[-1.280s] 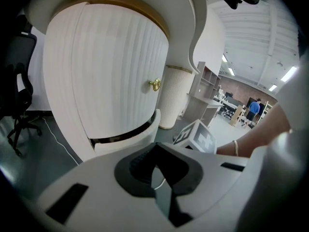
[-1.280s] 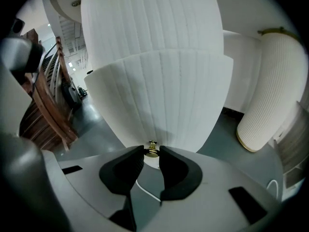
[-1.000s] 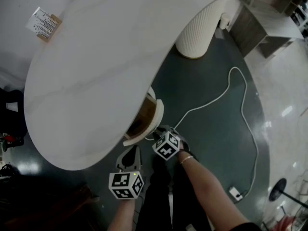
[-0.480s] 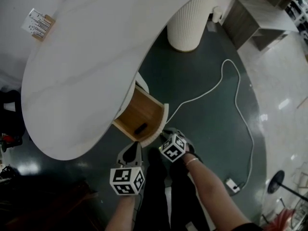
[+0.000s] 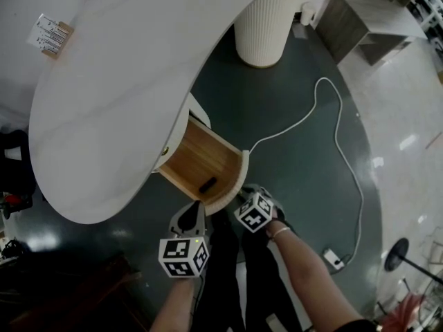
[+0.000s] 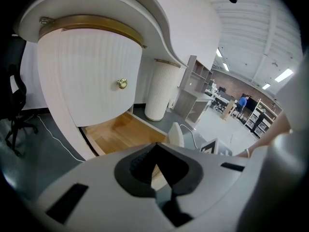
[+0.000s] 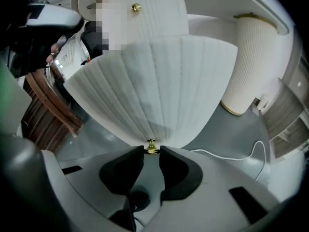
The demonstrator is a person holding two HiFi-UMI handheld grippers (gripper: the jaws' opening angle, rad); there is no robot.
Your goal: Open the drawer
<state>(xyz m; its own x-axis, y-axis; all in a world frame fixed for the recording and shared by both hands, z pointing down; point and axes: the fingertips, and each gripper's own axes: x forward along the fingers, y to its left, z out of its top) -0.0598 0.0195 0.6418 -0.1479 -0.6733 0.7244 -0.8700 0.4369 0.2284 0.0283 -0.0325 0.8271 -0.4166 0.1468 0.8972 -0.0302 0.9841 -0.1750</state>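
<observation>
A wooden drawer (image 5: 201,159) with a white fluted front (image 5: 233,184) stands pulled out from under the white curved desk (image 5: 118,81). A small black object (image 5: 207,184) lies inside it. My right gripper (image 5: 239,194) is at the drawer front, shut on the brass knob (image 7: 151,147), with a pad on either side of it. My left gripper (image 5: 195,209) hangs just in front of the drawer's near corner, shut and holding nothing. In the left gripper view the open drawer (image 6: 118,134) lies below a closed fluted front with its own brass knob (image 6: 122,83).
A white cable (image 5: 332,130) runs over the dark floor to an adapter (image 5: 333,259). The desk's fluted pillar (image 5: 266,26) stands beyond the drawer, with a grey shelf unit (image 5: 374,19) at the far right. A dark chair (image 5: 14,164) is at the left. My legs are below the grippers.
The drawer has slid well out from under the desk, its wooden inside now showing, with my right gripper on the knob. My left gripper has drifted slightly alongside.
</observation>
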